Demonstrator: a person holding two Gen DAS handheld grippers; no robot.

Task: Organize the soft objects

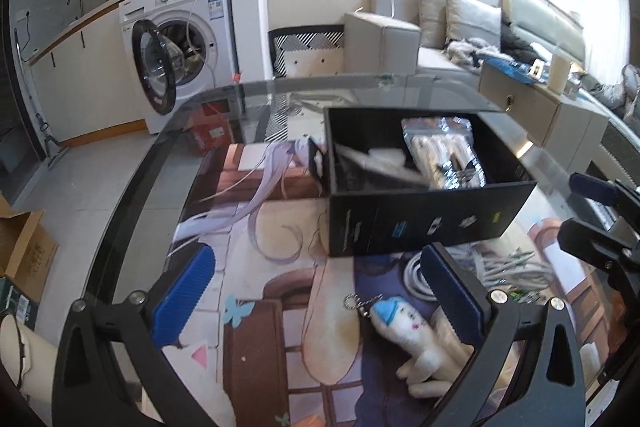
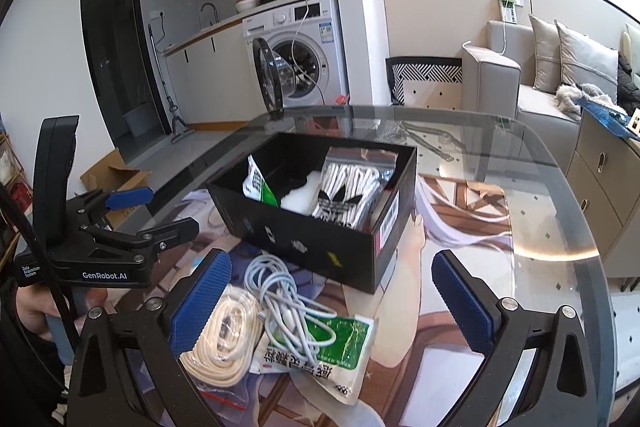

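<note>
A black open box (image 1: 420, 223) (image 2: 320, 247) stands on the printed mat and holds a bag of white socks (image 2: 348, 195), a green-white packet (image 2: 258, 185) and a white cloth. My left gripper (image 1: 316, 291) is open and empty above the mat; a small white plush doll with a blue cap and key chain (image 1: 412, 331) lies by its right finger. My right gripper (image 2: 332, 299) is open and empty over a white cable bundle (image 2: 288, 303), a cream cord coil (image 2: 228, 339) and a green-white packet (image 2: 332, 355).
The glass table (image 2: 560, 227) has a curved edge on the left and far side. The left gripper shows in the right wrist view (image 2: 132, 211), and the right gripper in the left wrist view (image 1: 600, 211). A washing machine (image 1: 180, 39) and a sofa (image 1: 460, 39) stand beyond.
</note>
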